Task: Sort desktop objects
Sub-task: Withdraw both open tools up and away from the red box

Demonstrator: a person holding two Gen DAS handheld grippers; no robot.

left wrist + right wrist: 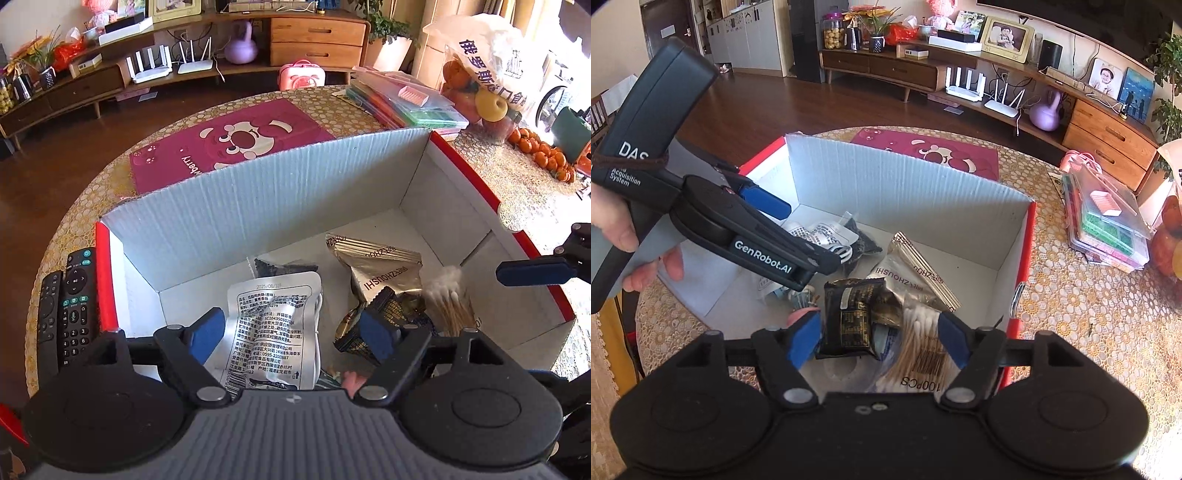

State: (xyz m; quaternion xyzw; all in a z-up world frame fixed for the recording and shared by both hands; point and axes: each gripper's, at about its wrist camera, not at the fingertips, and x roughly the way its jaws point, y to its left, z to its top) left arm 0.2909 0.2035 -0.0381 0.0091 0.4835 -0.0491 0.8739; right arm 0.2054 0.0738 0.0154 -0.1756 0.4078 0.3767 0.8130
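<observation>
Grippers both hover open over the box point(258, 206): left gripper point(295, 338) above the silver packet point(273, 332); right gripper point(879, 341) above the cotton swabs point(919, 347).

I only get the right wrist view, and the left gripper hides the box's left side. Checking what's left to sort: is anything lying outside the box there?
Observer: Yes, two black remote controls lie beside the box's red outer wall.
Operator: What's under the left gripper?
Observer: A silver printed pouch lies in the box below the left gripper, whose jaws are open and not gripping it.
Operator: Anything loose off to my right?
Observer: A pile of small oranges on the table.
</observation>
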